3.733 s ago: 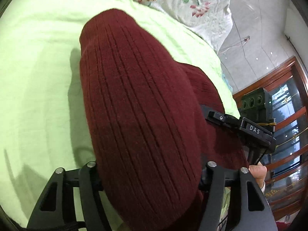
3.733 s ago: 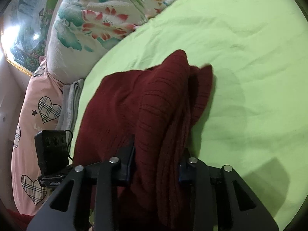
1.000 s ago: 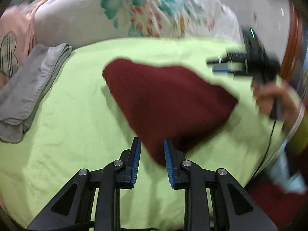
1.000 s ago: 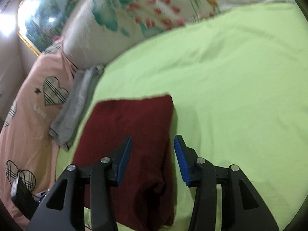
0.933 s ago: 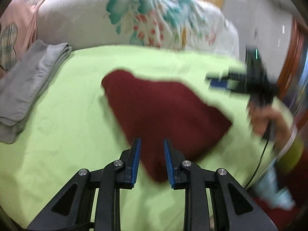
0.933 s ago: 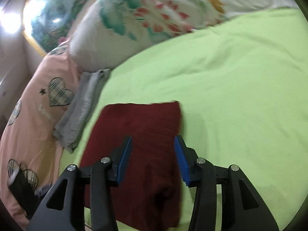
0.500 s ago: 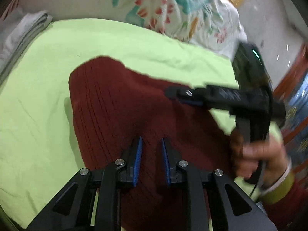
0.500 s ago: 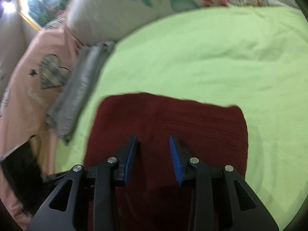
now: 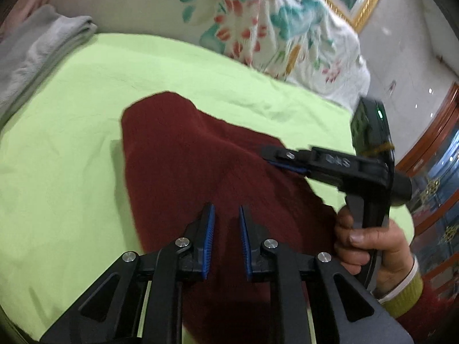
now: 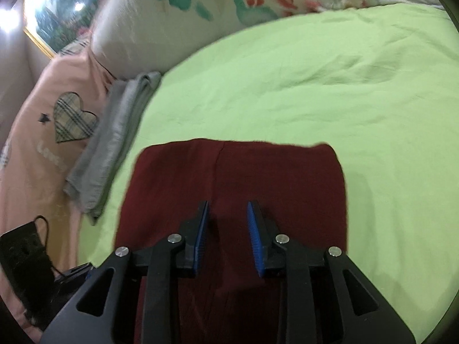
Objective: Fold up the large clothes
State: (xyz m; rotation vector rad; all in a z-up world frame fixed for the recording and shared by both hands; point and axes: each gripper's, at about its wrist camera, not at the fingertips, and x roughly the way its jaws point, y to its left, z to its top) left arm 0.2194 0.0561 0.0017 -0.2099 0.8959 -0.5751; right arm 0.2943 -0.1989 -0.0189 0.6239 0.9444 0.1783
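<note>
Maroon knit sweater (image 10: 235,177) lies folded flat on lime-green bedsheet (image 10: 315,86), directly under both tools. Left gripper (image 9: 225,215) over near edge, jaws just closing, narrow gap, nothing between pads. Right gripper (image 10: 226,209) above sweater's middle, jaws closing too, gap wider, empty. Folded grey cloth (image 10: 114,132) beside sweater, apart.

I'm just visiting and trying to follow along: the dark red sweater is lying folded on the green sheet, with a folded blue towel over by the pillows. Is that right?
Not quite. The folded towel by the pillows is grey, not blue, as the right wrist view shows. The rest holds: the dark red sweater lies folded on the green sheet.
</note>
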